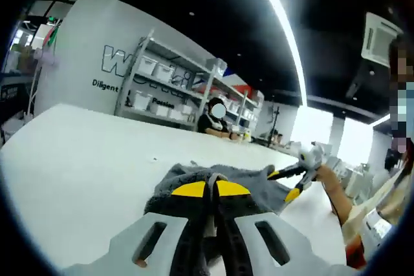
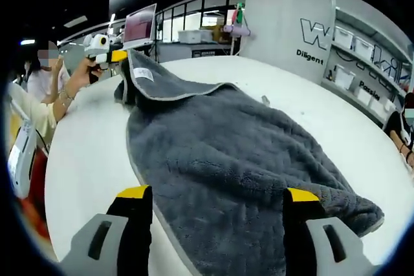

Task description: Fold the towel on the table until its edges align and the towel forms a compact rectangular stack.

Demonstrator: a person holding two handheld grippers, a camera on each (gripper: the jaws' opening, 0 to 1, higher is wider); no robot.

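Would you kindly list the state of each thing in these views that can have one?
towel: grey, partly folded, lying on the table, one corner lifted
left gripper: shut on the towel's corner
right gripper: open, jaws wide apart over the towel's near edge
table: white, bearing the towel
white label: on the lifted part of the towel, facing up

The towel (image 2: pixel 239 159) lies on the bench (image 2: pixel 84 159), stretching away from the right claw (image 2: pixel 217 224), whose jaws stand wide apart over its near end. At its far corner the left claw (image 2: pixel 107 53) pinches the raised edge. Beyond the left claw's (image 1: pixel 211 192) own view, storage shelves (image 1: pixel 165 85) stand behind the bench.
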